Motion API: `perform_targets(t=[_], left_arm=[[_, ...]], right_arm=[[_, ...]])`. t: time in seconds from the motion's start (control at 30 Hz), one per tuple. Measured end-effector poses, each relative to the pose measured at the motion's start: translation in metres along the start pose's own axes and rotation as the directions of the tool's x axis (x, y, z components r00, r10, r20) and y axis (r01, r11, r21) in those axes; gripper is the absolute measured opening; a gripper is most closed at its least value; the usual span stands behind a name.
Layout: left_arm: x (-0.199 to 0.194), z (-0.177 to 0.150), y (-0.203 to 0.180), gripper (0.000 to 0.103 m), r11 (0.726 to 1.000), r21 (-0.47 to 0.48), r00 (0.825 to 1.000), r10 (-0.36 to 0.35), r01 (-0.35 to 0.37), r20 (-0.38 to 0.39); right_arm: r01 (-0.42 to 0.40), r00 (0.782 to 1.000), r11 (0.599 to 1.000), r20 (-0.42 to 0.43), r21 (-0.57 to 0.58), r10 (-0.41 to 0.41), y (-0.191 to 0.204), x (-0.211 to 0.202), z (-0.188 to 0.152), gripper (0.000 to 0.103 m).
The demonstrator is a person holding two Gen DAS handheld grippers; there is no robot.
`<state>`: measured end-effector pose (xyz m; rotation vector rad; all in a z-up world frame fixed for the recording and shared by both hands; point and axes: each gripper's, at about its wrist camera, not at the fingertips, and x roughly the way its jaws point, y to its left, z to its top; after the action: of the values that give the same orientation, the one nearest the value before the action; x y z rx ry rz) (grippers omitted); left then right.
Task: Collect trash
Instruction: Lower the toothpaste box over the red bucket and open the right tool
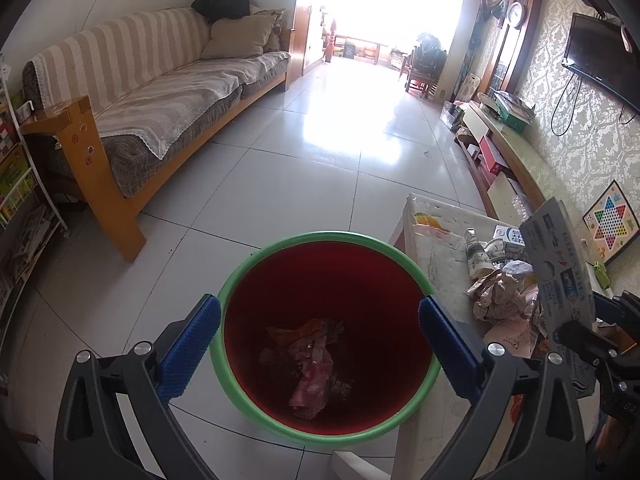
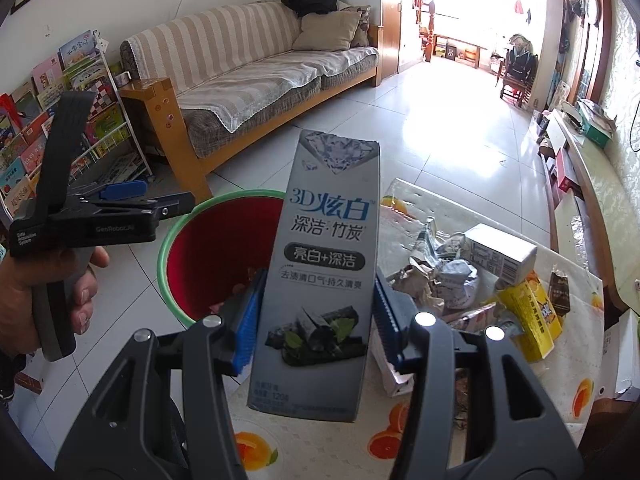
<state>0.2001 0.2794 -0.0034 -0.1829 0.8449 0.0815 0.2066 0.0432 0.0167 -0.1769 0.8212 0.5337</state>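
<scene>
The right gripper (image 2: 316, 320) is clenching a flat grey cardboard toothpaste box (image 2: 320, 272) across its lower half, blue pads (image 2: 250, 320) pressing on both long edges, the box standing upright and leaning slightly. It is hanging over the near edge of the orange-printed plastic-covered table (image 2: 400, 436), just beside the round red bin with a green rim (image 2: 208, 256). To do this step well, the box probably needs carrying leftward until its whole length is over the bin's mouth, then tipping down before the jaws let go; released too early, its tall end could catch the green rim and fall to the tiled floor.

The left gripper (image 1: 320, 344) is hovering directly above the bin (image 1: 320, 236), jaws spread wide and holding nothing, so it may be standing in the path of the drop and would do better pulled aside.

Past the box, away from the bin, a heap of crumpled paper and small cartons (image 2: 480, 276) is waiting on the table.

The box is hiding part of the bin's mouth and some of the heap. Wrappers (image 1: 312, 364) at the bin's bottom are too dim to identify. The table's far end is cut off.
</scene>
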Motion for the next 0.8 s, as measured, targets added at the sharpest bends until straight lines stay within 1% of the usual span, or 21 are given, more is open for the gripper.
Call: perform_targets(t=[0.2,0.43,0.6,0.8], left_arm=[[-0.023,-0.005,0.017,0.095,1.000,-0.012,0.999,0.015,-0.014,0.033],[-0.045,-0.009,0.028,0.095,1.000,-0.014,0.998,0.017,-0.016,0.065],[-0.060,-0.011,0.036,0.095,0.999,-0.007,0.996,0.034,-0.034,0.081],[-0.073,-0.015,0.056,0.095,0.997,-0.052,0.994,0.064,-0.060,0.090]], right_arm=[[-0.042,0.999,0.999,-0.006,-0.024,0.042,0.021,0.029,0.014,0.049],[-0.078,0.996,0.996,-0.051,-0.039,0.076,0.046,0.076,0.029,0.049],[-0.077,0.994,0.996,-0.086,-0.047,0.073,0.060,0.104,0.035,0.049],[-0.060,0.990,0.995,-0.130,-0.075,0.050,0.072,0.129,0.033,0.052]])
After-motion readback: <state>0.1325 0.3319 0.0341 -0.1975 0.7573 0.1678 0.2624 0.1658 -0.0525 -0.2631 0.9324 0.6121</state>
